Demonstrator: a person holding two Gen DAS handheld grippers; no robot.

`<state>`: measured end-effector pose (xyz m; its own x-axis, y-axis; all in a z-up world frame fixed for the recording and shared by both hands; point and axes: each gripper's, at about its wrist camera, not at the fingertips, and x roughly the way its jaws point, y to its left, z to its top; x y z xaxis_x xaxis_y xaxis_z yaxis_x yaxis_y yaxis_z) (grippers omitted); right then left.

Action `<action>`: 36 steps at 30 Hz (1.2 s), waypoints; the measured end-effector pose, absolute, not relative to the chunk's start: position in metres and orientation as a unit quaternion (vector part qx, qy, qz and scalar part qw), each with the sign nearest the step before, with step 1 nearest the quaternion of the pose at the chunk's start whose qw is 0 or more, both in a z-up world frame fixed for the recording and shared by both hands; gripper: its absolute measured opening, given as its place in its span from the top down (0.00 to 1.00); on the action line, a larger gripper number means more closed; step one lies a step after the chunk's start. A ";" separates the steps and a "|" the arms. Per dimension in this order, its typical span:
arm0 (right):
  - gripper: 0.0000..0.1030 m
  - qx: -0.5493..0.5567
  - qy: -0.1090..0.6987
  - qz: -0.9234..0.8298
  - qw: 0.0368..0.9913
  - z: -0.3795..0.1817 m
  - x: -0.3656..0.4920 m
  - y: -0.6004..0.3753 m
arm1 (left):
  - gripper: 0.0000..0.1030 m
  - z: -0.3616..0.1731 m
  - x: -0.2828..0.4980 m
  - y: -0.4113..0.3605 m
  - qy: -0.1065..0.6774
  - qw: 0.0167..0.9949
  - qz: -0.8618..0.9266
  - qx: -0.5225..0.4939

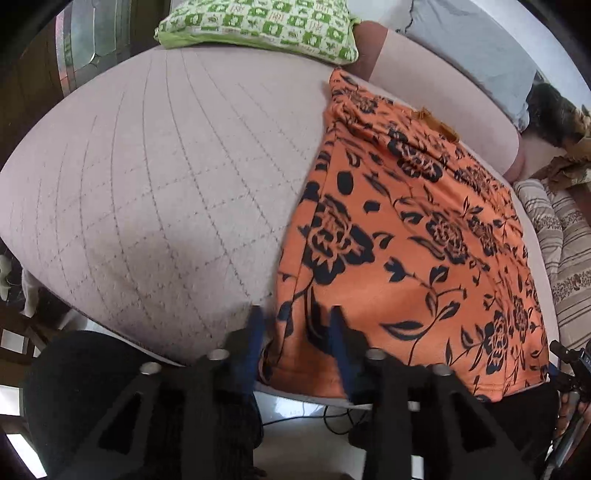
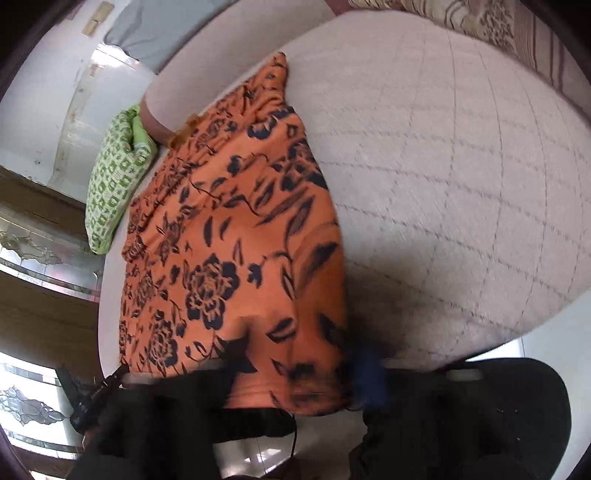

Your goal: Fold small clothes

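An orange garment with a dark floral print (image 1: 413,236) lies spread flat on the pink quilted bed (image 1: 155,192), running from the near edge toward the far side. My left gripper (image 1: 297,326) is at the garment's near left corner, blue fingers (image 1: 338,328) apart, the fabric edge lying loose between them. In the right wrist view the same garment (image 2: 221,236) fills the left half. My right gripper (image 2: 303,360) is blurred at the garment's near right corner, its fingers (image 2: 365,365) standing wide with the hem between them and not pinched.
A green-and-white patterned pillow (image 1: 266,26) sits at the far edge of the bed. Striped bedding (image 1: 565,266) lies to the right, and a grey cloth (image 1: 476,48) behind. A black cushion (image 1: 85,373) and cables (image 1: 332,417) are below the bed's near edge.
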<state>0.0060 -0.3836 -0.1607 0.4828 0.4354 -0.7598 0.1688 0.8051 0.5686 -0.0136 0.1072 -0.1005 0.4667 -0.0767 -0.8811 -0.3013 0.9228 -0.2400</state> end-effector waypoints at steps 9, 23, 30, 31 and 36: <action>0.92 0.287 0.522 0.097 0.797 -0.167 0.015 -0.376 | 0.94 -0.107 -0.003 0.098 0.522 0.836 0.056 -0.159; 0.92 0.375 0.438 0.200 0.792 -0.108 0.060 -0.392 | 0.94 -0.014 0.043 0.104 0.422 0.889 -0.024 -0.177; 0.89 0.411 0.335 0.205 0.823 -0.055 0.219 -0.403 | 0.74 0.017 0.203 0.132 0.349 0.911 0.026 -0.219; 0.87 0.419 0.336 0.191 0.822 -0.064 0.239 -0.404 | 0.38 0.006 0.227 0.134 0.355 0.909 0.042 -0.216; 0.16 0.392 0.403 0.073 0.824 -0.139 0.297 -0.403 | 0.17 -0.087 0.305 0.158 0.458 0.860 0.109 -0.199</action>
<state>0.2967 -0.4028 -0.1385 0.6645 0.4368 -0.6064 0.1957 0.6814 0.7052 0.3052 0.1582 -0.0868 0.5575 0.0056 -0.8302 -0.3693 0.8973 -0.2419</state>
